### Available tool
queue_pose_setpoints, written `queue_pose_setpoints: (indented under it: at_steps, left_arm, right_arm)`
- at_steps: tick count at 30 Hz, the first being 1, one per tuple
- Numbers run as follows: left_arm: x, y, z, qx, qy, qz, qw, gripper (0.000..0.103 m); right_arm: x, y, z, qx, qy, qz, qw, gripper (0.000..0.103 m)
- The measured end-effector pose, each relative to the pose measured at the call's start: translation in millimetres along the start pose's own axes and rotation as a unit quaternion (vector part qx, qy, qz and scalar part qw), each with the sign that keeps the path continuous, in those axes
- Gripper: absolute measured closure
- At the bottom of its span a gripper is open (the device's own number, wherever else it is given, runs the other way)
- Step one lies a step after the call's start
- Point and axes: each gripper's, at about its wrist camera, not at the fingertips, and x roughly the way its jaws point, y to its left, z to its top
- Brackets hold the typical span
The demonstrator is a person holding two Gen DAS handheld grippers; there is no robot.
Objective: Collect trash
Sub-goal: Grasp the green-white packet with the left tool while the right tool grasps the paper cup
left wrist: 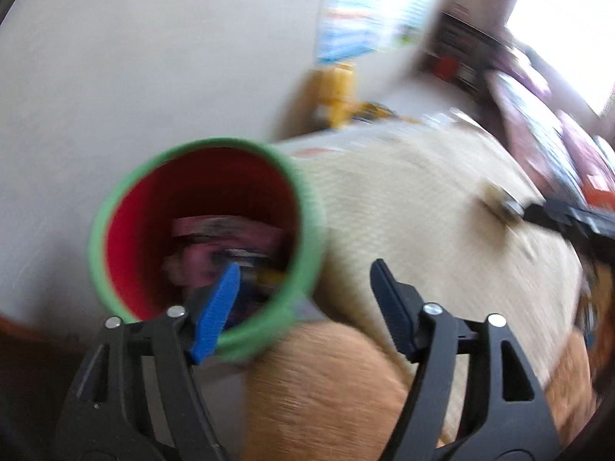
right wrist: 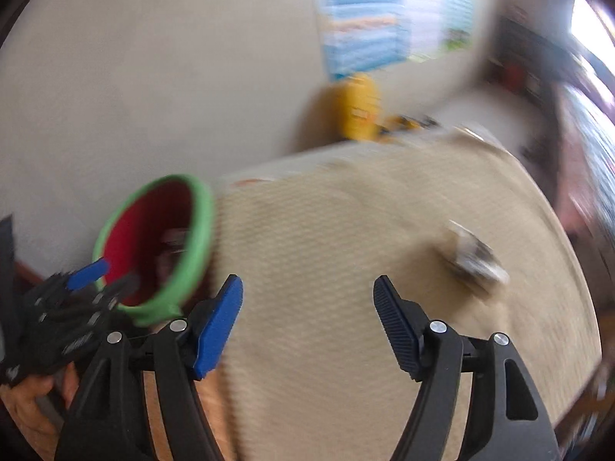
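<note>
Jaws of both grippers, left gripper (left wrist: 307,299) and right gripper (right wrist: 307,315), stand released, holding nothing. Crumpled trash (right wrist: 471,257) lies on the woven mat (right wrist: 326,238); wrappers fill the green-rimmed bin (left wrist: 307,207).

Red bin (left wrist: 127,230) with green rim, upright, wrappers (left wrist: 226,238) inside, blurred scrap (right wrist: 472,259) on woven mat

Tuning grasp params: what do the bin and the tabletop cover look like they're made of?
Bin: green outside, red inside, smooth matte wall with a rounded rim; looks like plastic, though blur leaves it open. Wrappers lie inside.

Cover: beige, with a fine repeating ribbed or woven texture and no gloss; likely a textile or woven mat.

One crumpled scrap on it is too blurred to judge.
</note>
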Motion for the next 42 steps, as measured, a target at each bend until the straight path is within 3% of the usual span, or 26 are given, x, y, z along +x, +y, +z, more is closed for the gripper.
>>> queue_pose_setpoints:
  at_steps: [2, 5, 7, 9, 11, 13, 16, 18, 19, 22, 25, 33, 36, 38, 42]
  left_arm:
    - [1.8, -32.8, -6.6, 0.039, 0.016, -0.041, 0.9983, 0.029]
    - [7.7, -89.2, -26.4, 0.091, 0.065, -0.120, 0.9865, 0.027]
    - [14.0, -130.5, -46.5, 0.129, 0.112, -0.170, 0.9705, 0.027]
    - [18.3, -160.0, -63.6, 0.162, 0.147, -0.197, 0.9556, 0.027]
    - [25.0, -183.7, -79.5, 0.194, 0.175, -0.201, 0.9439, 0.027]
    - [35.2, -202.8, -95.5, 0.228, 0.199, -0.182, 0.9356, 0.027]
    - [47.2, -217.7, -105.0, 0.242, 0.217, -0.166, 0.9310, 0.028]
    - [56.7, -222.6, -110.0, 0.242, 0.236, -0.164, 0.9266, 0.038]
    - [59.6, -223.6, -112.8, 0.244, 0.244, -0.162, 0.9247, 0.047]
    - [58.7, -229.2, -114.0, 0.254, 0.233, -0.152, 0.9261, 0.074]
    - [57.3, -221.6, -107.2, 0.230, 0.226, -0.159, 0.9330, 0.088]
    - [30.4, -176.9, -69.0, 0.189, 0.136, -0.085, 0.9688, 0.089]
    - [23.3, -160.8, -59.0, 0.164, 0.116, -0.062, 0.9777, 0.089]
    - [18.5, -159.3, -52.1, 0.155, 0.102, -0.049, 0.9815, 0.089]
    - [6.9, -148.8, -45.7, 0.144, 0.078, -0.033, 0.9859, 0.088]
  right_arm:
    - [-12.7, -34.9, -13.9, 0.025, -0.011, -0.043, 0.999, 0.035]
    - [-22.8, -72.6, -27.4, 0.064, -0.017, -0.066, 0.996, 0.035]
    - [-28.8, -92.3, -38.6, 0.091, -0.020, -0.069, 0.993, 0.035]
    - [-31.9, -107.3, -47.5, 0.112, -0.024, -0.071, 0.991, 0.035]
    - [-33.9, -115.3, -54.0, 0.124, -0.027, -0.069, 0.989, 0.035]
    - [-34.3, -123.1, -60.3, 0.136, -0.028, -0.061, 0.988, 0.035]
    - [-34.3, -128.8, -71.5, 0.144, -0.028, -0.051, 0.988, 0.035]
    - [-35.1, -133.0, -77.0, 0.149, -0.027, -0.045, 0.987, 0.035]
    - [-34.7, -134.2, -78.2, 0.152, -0.028, -0.042, 0.987, 0.035]
    - [-31.9, -138.4, -80.7, 0.157, -0.029, -0.036, 0.987, 0.035]
    - [-28.8, -141.5, -81.2, 0.160, -0.029, -0.031, 0.986, 0.035]
    - [3.7, -145.5, -58.4, 0.127, -0.011, -0.039, 0.991, 0.035]
    - [27.6, -145.7, -35.2, 0.109, 0.001, -0.040, 0.993, 0.032]
    - [43.8, -145.9, -17.1, 0.101, 0.001, -0.045, 0.994, 0.024]
    - [73.2, -143.1, 8.0, 0.078, 0.015, -0.060, 0.995, 0.019]
